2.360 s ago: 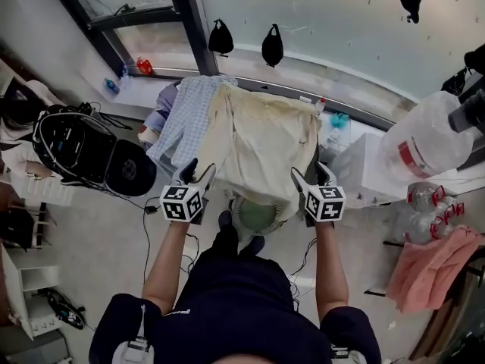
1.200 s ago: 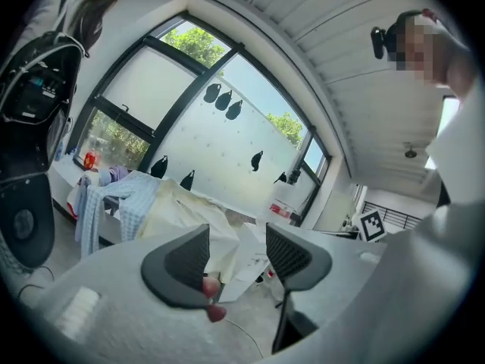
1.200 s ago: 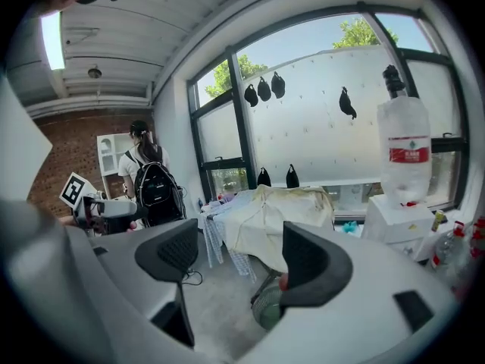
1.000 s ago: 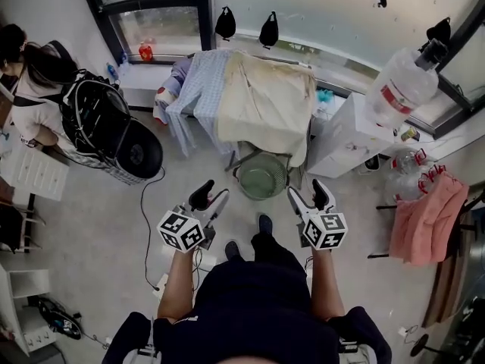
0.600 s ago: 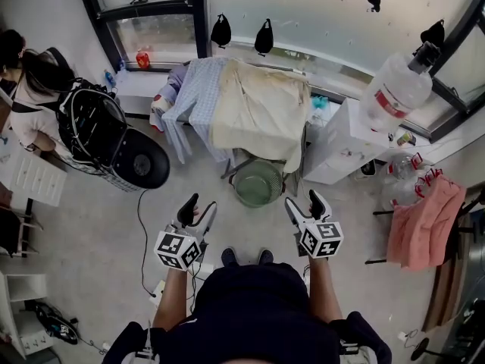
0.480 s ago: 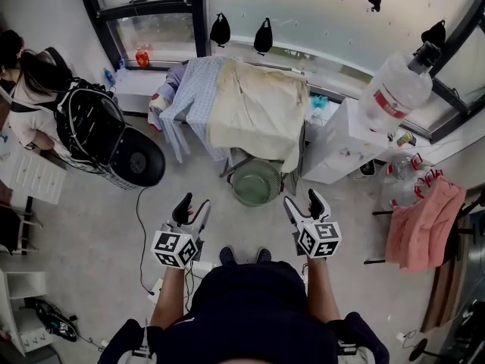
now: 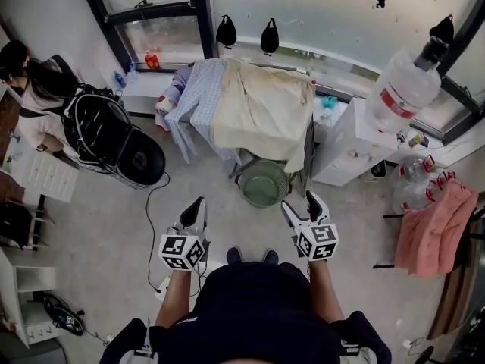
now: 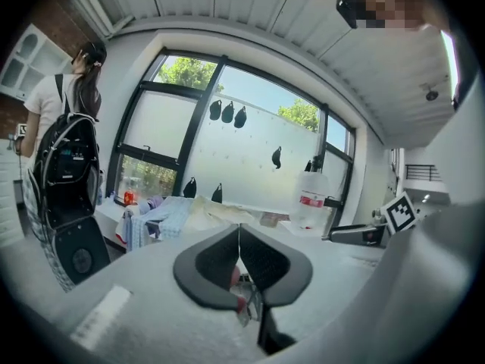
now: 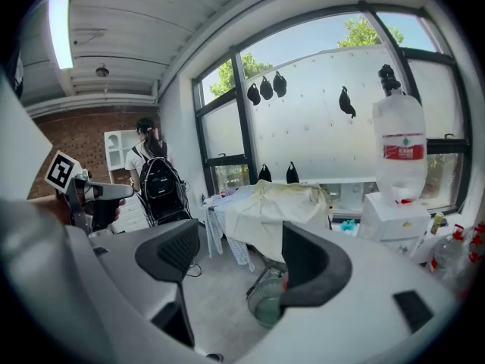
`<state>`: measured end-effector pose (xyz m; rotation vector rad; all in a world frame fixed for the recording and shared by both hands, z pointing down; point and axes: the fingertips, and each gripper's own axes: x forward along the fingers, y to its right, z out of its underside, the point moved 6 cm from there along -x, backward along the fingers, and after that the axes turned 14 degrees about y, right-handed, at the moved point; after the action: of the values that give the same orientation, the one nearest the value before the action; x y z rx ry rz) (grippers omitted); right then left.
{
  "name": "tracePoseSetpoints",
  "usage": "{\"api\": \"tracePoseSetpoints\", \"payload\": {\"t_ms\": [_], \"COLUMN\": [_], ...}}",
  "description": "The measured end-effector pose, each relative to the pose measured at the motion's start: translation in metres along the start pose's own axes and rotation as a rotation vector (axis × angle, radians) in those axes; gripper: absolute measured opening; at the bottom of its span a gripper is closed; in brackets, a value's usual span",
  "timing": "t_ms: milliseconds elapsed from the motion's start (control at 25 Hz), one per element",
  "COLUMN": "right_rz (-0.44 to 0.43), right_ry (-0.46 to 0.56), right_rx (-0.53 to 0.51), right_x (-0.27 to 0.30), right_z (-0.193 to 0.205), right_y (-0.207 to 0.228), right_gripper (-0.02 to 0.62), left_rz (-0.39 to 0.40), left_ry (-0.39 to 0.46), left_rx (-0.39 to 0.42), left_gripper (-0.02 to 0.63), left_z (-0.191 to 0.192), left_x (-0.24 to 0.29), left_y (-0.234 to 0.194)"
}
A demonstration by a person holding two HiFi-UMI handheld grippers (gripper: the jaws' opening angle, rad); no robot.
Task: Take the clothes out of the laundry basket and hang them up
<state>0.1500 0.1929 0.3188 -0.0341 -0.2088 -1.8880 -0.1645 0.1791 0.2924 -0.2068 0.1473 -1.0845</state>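
A cream garment (image 7: 261,112) and a blue checked shirt (image 7: 193,101) hang over a drying rack by the window. Below them on the floor stands the green laundry basket (image 7: 263,183), which looks empty. Both grippers are held in the air short of the basket, touching nothing. My left gripper (image 7: 195,209) has just been closing and is now shut, its pads (image 8: 227,252) meeting with nothing between them. My right gripper (image 7: 303,203) is open and empty; between its fingers (image 9: 311,264) I see the basket (image 9: 267,302) and the cream garment (image 9: 276,211).
A person with a black backpack (image 7: 98,131) stands at the left beside the rack. A white cabinet with a big water bottle (image 7: 402,89) is right of the rack. Pink cloth (image 7: 436,230) hangs on a stand at far right. A cable (image 7: 148,226) trails across the floor.
The left gripper's jaws, open half a second ago, have come together on nothing. Both grippers, at the cream garment earlier, have drawn back from the rack.
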Motion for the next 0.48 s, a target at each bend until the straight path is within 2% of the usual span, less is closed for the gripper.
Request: {"api": "tracePoseSetpoints", "payload": {"t_ms": [80,240,360,400,440,480], "right_rz": [0.008,0.016,0.042,0.068,0.103,0.135], "right_ry": [0.015,0.023,0.045,0.057,0.067,0.072], "right_rx": [-0.004,0.033,0.015,0.007,0.0,-0.004], "right_x": [-0.002,-0.008,-0.012,-0.015,-0.018,-0.021], "right_z": [-0.002,0.001,-0.003,-0.003,-0.003,-0.002], "right_y": [0.006,0.015,0.024,0.028,0.031,0.034], "right_gripper": [0.345,0.341,0.304,0.248,0.112,0.014], "left_rz": [0.008,-0.016,-0.016,-0.015,-0.015,-0.018], "left_ry": [0.003,0.046,0.062,0.059,0.056,0.056], "left_rx": [-0.002,0.055,0.041,0.045,0.052,0.063], "left_gripper": [0.023,0.023,0.023,0.023,0.023,0.023], "left_z": [-0.001,-0.007,-0.012,-0.012,-0.011,-0.011], "left_x": [0.0,-0.005,-0.002,-0.002,-0.002,-0.002], "left_y": [0.007,0.016,0.021,0.022,0.023,0.024]}}
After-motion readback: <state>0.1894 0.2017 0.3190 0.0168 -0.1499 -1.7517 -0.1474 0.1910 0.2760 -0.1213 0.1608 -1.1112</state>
